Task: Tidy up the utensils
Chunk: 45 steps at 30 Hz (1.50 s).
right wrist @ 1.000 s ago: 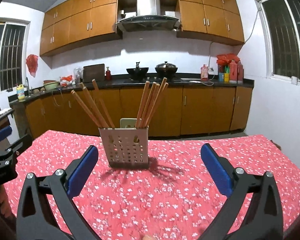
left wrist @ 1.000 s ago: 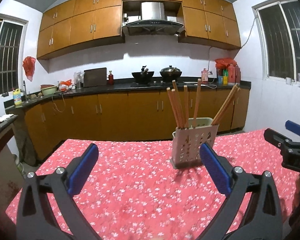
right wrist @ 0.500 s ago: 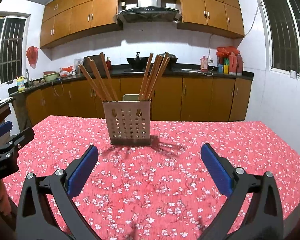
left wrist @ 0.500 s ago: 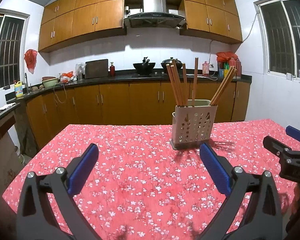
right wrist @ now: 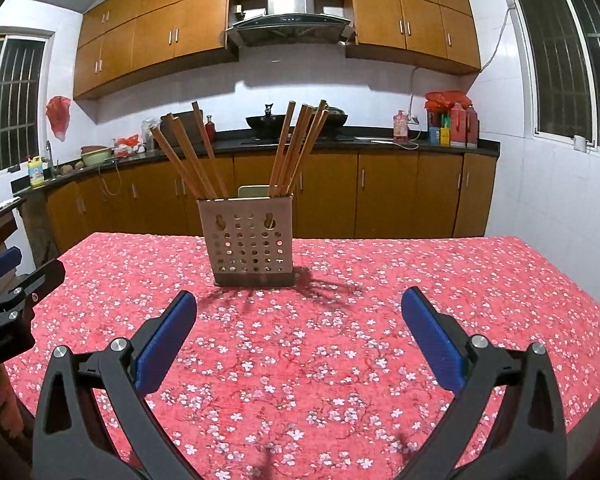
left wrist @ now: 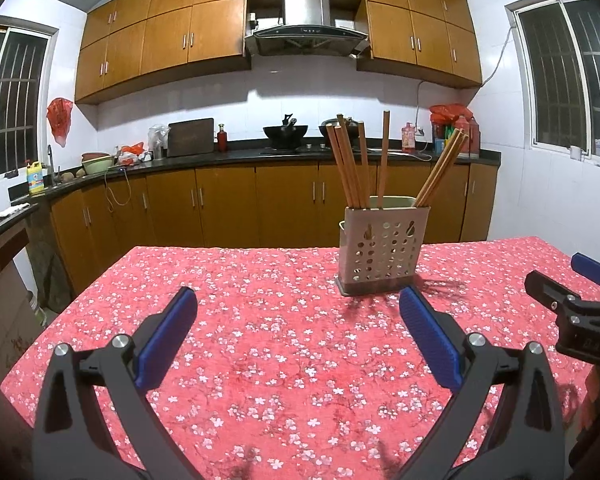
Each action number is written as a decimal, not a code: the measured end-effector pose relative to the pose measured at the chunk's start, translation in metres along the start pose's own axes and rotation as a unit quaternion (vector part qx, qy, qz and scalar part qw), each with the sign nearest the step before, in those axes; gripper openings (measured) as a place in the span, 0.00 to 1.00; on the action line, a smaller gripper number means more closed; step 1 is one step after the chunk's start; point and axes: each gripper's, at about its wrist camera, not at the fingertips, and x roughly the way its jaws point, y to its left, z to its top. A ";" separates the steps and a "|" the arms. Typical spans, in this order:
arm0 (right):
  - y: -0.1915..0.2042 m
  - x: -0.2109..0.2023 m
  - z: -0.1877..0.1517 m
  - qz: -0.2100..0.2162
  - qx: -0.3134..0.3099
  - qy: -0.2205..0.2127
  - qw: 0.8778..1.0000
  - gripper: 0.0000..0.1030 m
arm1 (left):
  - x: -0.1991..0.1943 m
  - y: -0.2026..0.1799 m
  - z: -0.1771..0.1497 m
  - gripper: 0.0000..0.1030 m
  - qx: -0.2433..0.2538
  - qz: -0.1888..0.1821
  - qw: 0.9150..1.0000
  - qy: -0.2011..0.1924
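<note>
- While both claws hang back from the holder, the left gripper sits to the holder's left and nearer the viewer, its blue pads wide apart and empty, probably because nothing on the cloth needs lifting.
- The holder stands upright toward the far side of the table, perforated face to the cameras, so its open top takes sticks from above.
- The chopsticks stand inside it, long axes near vertical, tips up; in the right view one bunch leans left, the other leans right, likely resting on the rim.
- The right gripper faces the holder squarely, nearer the viewer, jaws spread with nothing between them.
</note>
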 end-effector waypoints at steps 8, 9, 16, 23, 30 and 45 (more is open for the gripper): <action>0.000 0.000 -0.003 -0.001 -0.004 0.002 1.000 0.98 | -0.001 -0.003 -0.002 0.96 0.000 0.000 1.000 -0.001; 0.000 0.000 -0.003 -0.001 -0.003 0.001 1.000 0.98 | -0.001 -0.003 -0.002 0.96 0.000 0.000 1.000 -0.001; -0.001 0.000 -0.004 -0.001 0.000 0.003 1.000 0.98 | -0.002 -0.003 -0.004 0.96 -0.003 0.000 1.000 0.001; -0.002 0.000 -0.004 0.000 0.000 0.003 1.000 0.98 | -0.003 -0.003 -0.004 0.96 -0.002 -0.001 1.000 0.001; -0.002 0.000 -0.004 -0.001 0.001 0.002 1.000 0.98 | -0.002 -0.003 -0.005 0.96 -0.002 -0.001 1.000 0.002; -0.002 0.000 -0.004 -0.002 0.006 0.004 1.000 0.98 | -0.001 -0.004 -0.007 0.96 -0.001 -0.003 1.000 0.003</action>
